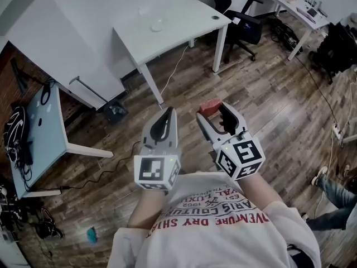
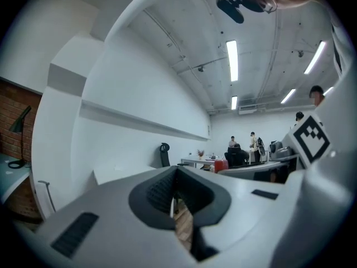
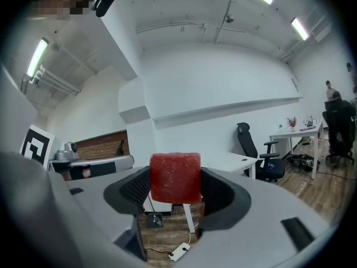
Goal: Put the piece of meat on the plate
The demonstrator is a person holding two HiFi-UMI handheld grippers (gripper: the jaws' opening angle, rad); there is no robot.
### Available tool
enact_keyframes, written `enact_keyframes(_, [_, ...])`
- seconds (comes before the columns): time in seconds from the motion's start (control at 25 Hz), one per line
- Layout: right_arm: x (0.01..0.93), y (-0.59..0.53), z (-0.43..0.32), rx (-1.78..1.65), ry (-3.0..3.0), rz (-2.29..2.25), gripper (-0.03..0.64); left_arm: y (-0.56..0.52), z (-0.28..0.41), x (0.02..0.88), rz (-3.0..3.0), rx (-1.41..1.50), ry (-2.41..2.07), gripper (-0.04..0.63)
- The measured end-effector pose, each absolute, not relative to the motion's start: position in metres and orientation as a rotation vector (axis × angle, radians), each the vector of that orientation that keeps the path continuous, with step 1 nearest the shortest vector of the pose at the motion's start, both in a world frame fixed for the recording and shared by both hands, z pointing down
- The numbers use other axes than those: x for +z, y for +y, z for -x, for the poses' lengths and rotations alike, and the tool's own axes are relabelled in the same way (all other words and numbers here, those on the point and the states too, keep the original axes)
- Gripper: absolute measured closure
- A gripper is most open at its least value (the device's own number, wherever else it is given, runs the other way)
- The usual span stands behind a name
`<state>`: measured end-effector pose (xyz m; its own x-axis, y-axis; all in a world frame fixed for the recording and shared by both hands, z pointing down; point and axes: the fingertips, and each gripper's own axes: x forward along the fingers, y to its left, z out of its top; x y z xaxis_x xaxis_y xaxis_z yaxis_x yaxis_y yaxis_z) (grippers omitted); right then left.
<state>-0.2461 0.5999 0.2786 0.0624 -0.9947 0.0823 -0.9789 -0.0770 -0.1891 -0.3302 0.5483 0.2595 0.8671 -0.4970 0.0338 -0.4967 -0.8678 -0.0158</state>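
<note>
Right fingers (image 3: 135, 190) on squarish, level meat (image 3: 174, 177)

White desk (image 1: 187, 20), black chair (image 1: 246, 28), wood floor (image 1: 268, 113)

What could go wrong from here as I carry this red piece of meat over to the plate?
1. The right gripper holds the piece of meat only at its jaw tips, over bare wooden floor; a loosened grip would likely drop it there.
2. The plate sits well away on the white table, and a cable trails across the floor by that table, so walking over might snag it.
</note>
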Motion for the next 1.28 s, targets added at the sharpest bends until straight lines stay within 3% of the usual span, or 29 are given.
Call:
enact_keyframes(0.6, [0.290,0.595,0.220,-0.349,2.065,2.208,0.331,0.538,0.310,0.281,3.071,-0.149,0.795,0.591])
enact_keyframes(1.28, [0.283,0.443,0.140,-0.361,2.007,2.353,0.331,0.364,0.226,0.281,3.168,-0.145,0.695,0.591])
